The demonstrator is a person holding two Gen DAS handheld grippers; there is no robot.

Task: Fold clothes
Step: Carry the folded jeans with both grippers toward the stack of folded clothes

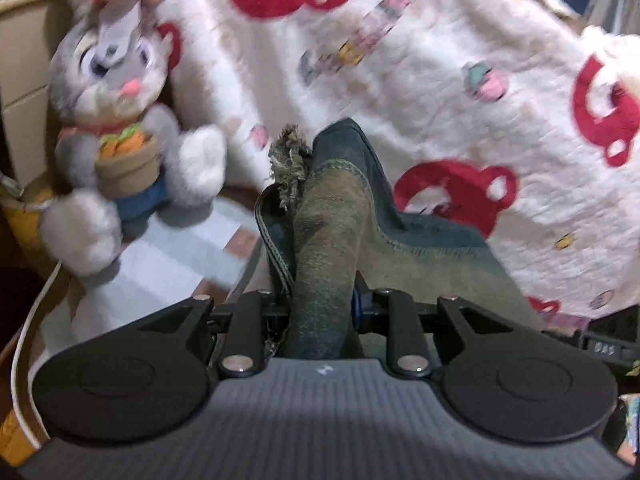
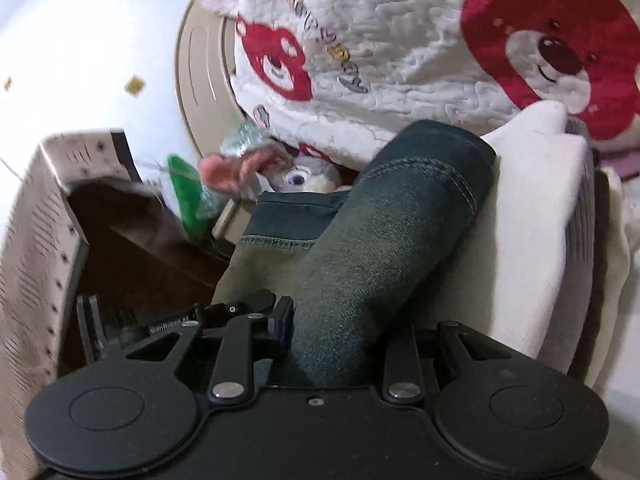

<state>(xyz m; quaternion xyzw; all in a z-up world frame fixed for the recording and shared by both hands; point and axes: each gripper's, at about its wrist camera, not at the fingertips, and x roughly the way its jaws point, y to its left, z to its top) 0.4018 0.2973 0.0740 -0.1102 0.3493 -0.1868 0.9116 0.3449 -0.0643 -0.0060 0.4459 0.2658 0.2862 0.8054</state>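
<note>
A pair of dark green-blue jeans (image 1: 340, 224) with a frayed hem is bunched between the fingers of my left gripper (image 1: 324, 304), which is shut on the cloth. In the right wrist view the same jeans (image 2: 384, 232) rise as a thick fold out of my right gripper (image 2: 332, 340), which is also shut on them. The fingertips of both grippers are hidden by the denim. The jeans hang in front of a white quilted blanket with red bears (image 1: 420, 80).
A grey plush rabbit (image 1: 120, 120) sits at the left, also seen past the jeans in the right wrist view (image 2: 304, 176). The bear blanket (image 2: 380, 48) fills the back. A patterned box (image 2: 44, 220) stands at the left, a folded white cloth (image 2: 532, 220) at the right.
</note>
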